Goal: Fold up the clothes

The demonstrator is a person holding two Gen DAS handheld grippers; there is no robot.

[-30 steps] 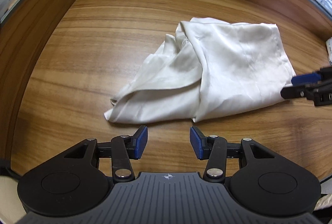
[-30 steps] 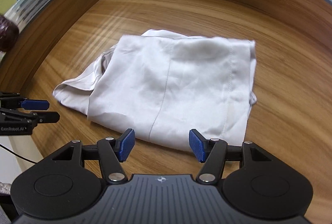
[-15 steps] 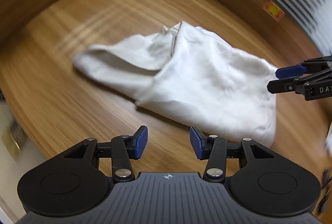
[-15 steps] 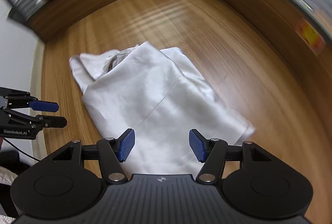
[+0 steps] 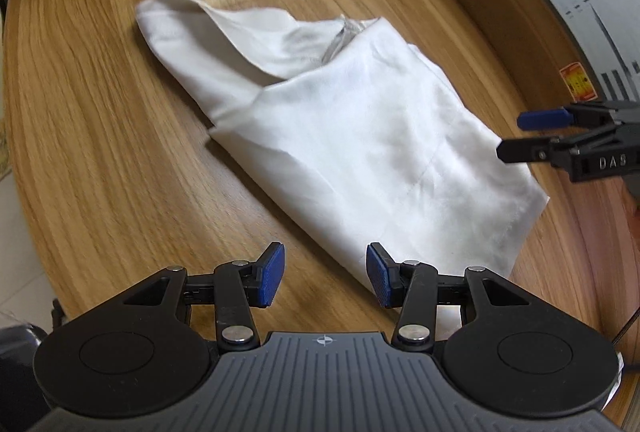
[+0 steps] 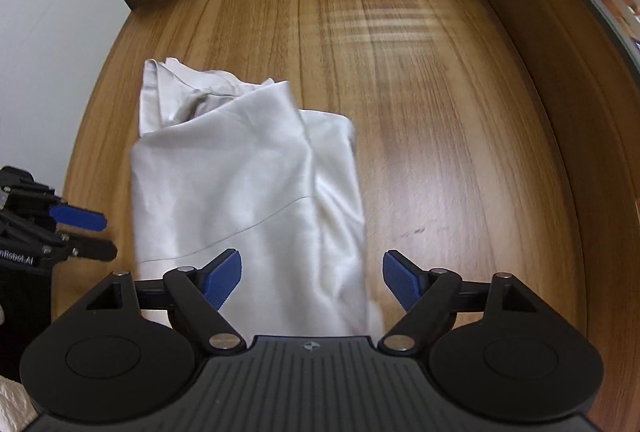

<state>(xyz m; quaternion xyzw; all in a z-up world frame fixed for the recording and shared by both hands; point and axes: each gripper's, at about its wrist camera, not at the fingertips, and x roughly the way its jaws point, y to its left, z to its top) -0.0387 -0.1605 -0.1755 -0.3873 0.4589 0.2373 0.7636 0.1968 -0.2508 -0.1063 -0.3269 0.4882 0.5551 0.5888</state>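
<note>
Two printed marks: "DAS" right gripper (image 5: 520, 135), "nRobot.AI" left gripper (image 6: 106, 236)

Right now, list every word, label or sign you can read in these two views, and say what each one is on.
"DAS" on the black body of the right gripper, seen from the left wrist; the print runs out of frame.
"nRobot.AI" on the body of the left gripper, seen from the right wrist; its start is cut off.
Orange-red sticker on the wooden wall panel: print too small to read.

Even light, fisheye warp, slight blur
</note>
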